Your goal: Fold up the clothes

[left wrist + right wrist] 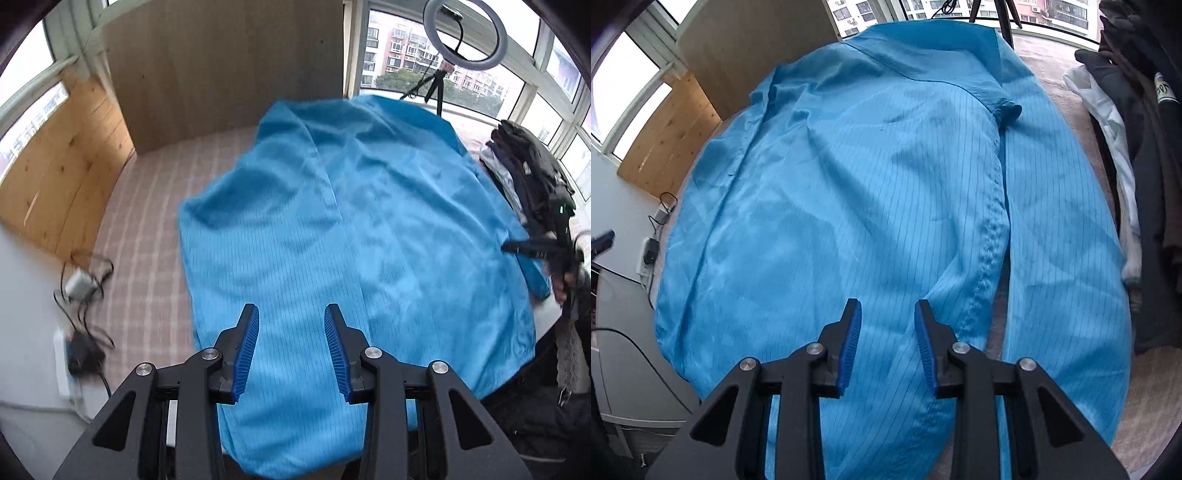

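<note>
Overhead, the left gripper [291, 314] hung with its blue pads apart and nothing between them, above the near hem of the blue garment [351, 221]. Likewise the right gripper [888, 310] stood parted and empty. The garment lay spread flat across the checked bed cover [147, 206]. A pile of dark clothes [528, 166] sat at three o'clock, and chargers with cables [81, 288] at nine.
</note>
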`<state>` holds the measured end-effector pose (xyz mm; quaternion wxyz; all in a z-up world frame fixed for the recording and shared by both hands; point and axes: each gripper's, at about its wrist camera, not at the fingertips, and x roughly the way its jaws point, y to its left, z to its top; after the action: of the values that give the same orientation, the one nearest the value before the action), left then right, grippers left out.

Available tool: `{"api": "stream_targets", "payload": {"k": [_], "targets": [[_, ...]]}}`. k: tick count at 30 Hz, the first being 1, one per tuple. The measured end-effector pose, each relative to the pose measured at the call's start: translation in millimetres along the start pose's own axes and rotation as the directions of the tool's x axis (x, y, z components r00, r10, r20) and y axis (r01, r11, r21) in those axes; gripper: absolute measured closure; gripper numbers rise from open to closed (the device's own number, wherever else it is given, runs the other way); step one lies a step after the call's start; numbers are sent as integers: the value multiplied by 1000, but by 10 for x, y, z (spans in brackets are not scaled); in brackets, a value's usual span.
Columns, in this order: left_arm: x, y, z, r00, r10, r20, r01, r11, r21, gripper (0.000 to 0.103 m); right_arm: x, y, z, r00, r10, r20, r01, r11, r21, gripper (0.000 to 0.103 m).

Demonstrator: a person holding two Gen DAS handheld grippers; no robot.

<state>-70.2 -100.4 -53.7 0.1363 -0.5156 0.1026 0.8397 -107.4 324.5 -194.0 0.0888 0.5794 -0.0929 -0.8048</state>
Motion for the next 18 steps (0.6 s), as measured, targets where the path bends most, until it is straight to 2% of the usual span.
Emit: {"api": "stream_targets", "payload": {"k": [1, 3, 6, 9, 11, 13, 18], "targets": [[23, 61, 118, 1000, 17, 2, -17, 1000, 9, 68, 32, 1, 15, 999, -30, -16, 30, 1000, 3, 75], [142, 214, 347, 997, 71, 1, -71, 997, 38, 68, -41, 7, 84, 999, -38, -17, 39, 999, 17, 87], [455, 455, 589, 994, 112, 1, -112, 988, 105, 63, -330, 248, 366, 999, -12, 38, 13, 1000, -18, 87], [868, 679, 740, 992, 127, -14, -123, 978, 166, 55, -468, 600, 774, 996, 17, 86, -12, 998, -59, 87], [1159, 836, 794, 993, 112, -43, -102, 976, 192, 53, -415, 898, 1092, 994, 36, 101, -26, 995, -96, 87], [1453, 994, 830, 993, 90, -80, -71, 975, 208, 53, -288, 1147, 1351, 993, 23, 117, -5, 989, -148, 87], [2001, 1273, 849, 987, 32, -156, 4, 974, 228, 53, 311, 1691, 2145, 990, 54, 127, -27, 978, -205, 87]]}}
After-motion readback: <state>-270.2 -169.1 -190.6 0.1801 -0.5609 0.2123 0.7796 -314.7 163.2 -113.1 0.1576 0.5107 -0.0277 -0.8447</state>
